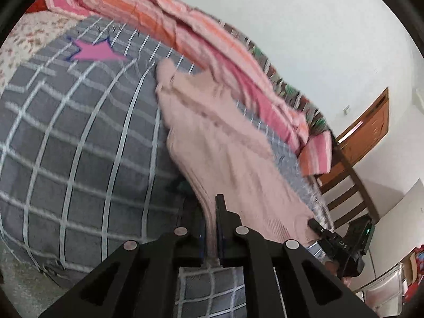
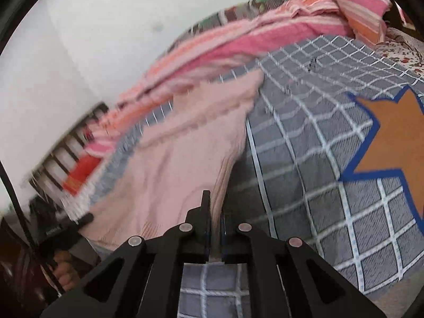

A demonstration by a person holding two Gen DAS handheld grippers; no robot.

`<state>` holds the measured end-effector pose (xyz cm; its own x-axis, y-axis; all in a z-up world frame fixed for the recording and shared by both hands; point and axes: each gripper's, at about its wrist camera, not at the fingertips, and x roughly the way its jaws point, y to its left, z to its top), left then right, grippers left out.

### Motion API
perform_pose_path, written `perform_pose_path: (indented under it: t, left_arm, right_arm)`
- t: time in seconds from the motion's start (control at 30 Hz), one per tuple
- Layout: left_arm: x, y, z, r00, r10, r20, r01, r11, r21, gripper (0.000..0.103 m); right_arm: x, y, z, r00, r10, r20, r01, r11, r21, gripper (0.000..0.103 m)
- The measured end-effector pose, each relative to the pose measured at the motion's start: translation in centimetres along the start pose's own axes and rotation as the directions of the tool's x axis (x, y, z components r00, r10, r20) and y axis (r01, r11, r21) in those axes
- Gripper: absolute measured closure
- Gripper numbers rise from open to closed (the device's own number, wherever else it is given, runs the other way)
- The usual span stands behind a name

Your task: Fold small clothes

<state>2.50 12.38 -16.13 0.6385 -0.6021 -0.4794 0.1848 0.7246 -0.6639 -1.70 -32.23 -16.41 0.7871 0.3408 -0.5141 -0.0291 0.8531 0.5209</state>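
Note:
A pale pink knitted garment [image 1: 212,137] stretches over the grey checked bedcover [image 1: 79,145]. My left gripper [image 1: 212,212] is shut on one corner of its ribbed near edge, with the knit pinched between the black fingers. In the right wrist view the same pink garment [image 2: 180,153] runs away from my right gripper [image 2: 214,209], which is shut on the other near corner. Each view shows the opposite gripper at the far corner: the right gripper [image 1: 318,225] and the left gripper [image 2: 82,220], with a hand below the latter. The near edge hangs lifted between them.
A pink and orange striped blanket [image 1: 217,39] lies bunched along the far side of the bed. Star patches mark the bedcover: pink [image 1: 95,51] and orange [image 2: 394,132]. A wooden bed frame [image 1: 344,180] and white wall stand beyond. Clear storage boxes [image 1: 384,283] sit low at right.

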Motion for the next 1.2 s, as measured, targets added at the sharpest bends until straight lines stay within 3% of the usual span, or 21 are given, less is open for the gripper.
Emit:
perform_pose_path:
  t: [0.23, 0.47, 0.87, 1.2]
  left_arm:
    - [-0.4, -1.9, 3.5, 0.997, 0.007, 0.074, -0.009, 1.0, 0.028, 0.096]
    - [1.3, -2.4, 7.3, 0.993, 0.03, 0.118, -0.032, 0.999, 0.014, 0.096]
    - [6.8, -2.6, 13.8, 0.982, 0.119, 0.144, -0.122, 0.992, 0.015, 0.096]
    - [11.2, -1.5, 17.2, 0.978, 0.159, 0.132, -0.156, 0.987, -0.036, 0.096]
  right_arm:
    - [-0.8, 0.6, 3.5, 0.989, 0.091, 0.115, -0.098, 0.993, 0.063, 0.098]
    - [0.9, 0.9, 7.0, 0.981, 0.12, 0.154, -0.133, 0.988, 0.081, 0.098]
    - [6.9, 2.7, 13.7, 0.99, -0.011, 0.137, 0.01, 1.0, 0.008, 0.098]
    - [12.3, 1.7, 17.5, 0.994, -0.049, 0.096, 0.04, 0.995, 0.086, 0.098]
